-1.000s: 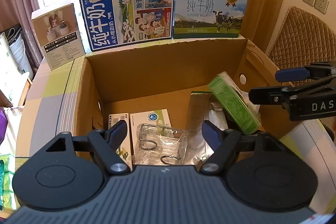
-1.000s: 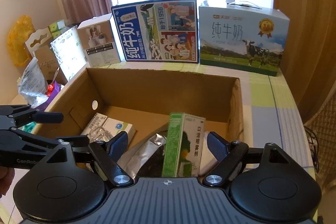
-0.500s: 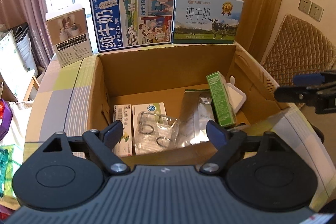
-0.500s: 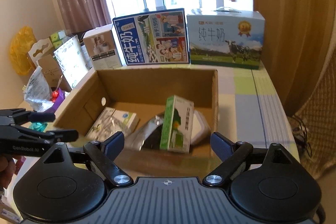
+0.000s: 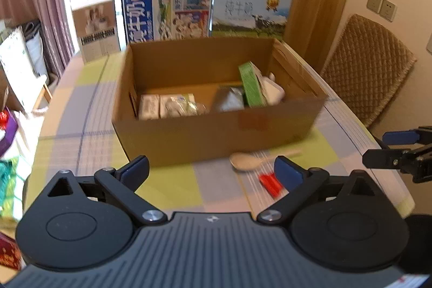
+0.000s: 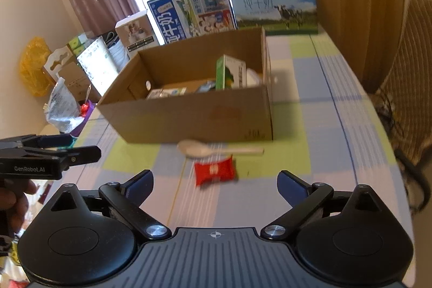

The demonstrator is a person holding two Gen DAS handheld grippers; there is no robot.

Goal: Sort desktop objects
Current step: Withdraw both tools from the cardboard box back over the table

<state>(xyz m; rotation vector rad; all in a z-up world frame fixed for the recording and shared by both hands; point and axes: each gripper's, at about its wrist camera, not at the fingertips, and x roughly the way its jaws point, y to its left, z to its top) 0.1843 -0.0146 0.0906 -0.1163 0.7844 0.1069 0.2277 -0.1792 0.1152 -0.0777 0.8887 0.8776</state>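
An open cardboard box (image 5: 216,131) (image 6: 189,115) stands on the checked table. Inside it lean a green carton (image 5: 251,84) (image 6: 229,72), a silver pouch (image 5: 229,100), flat white packets (image 5: 162,107) and a white item (image 5: 275,91). In front of the box lie a pale spoon (image 5: 251,159) (image 6: 213,149) and a small red packet (image 5: 270,184) (image 6: 214,172). My left gripper (image 5: 213,170) hovers near the table's front, its jaws opening with nothing between them. My right gripper (image 6: 214,182) hangs just short of the red packet, jaws also opening and empty.
Two milk cartons (image 5: 167,10) (image 5: 251,10) and a small brown box (image 5: 97,29) stand behind the cardboard box. A wicker chair (image 5: 364,66) sits off the table's right side. Bags and boxes (image 6: 67,88) pile up left of the table.
Both grippers have pulled back out of the box towards the table's front, and their jaws have spread wider. The spoon and red packet have come into view.
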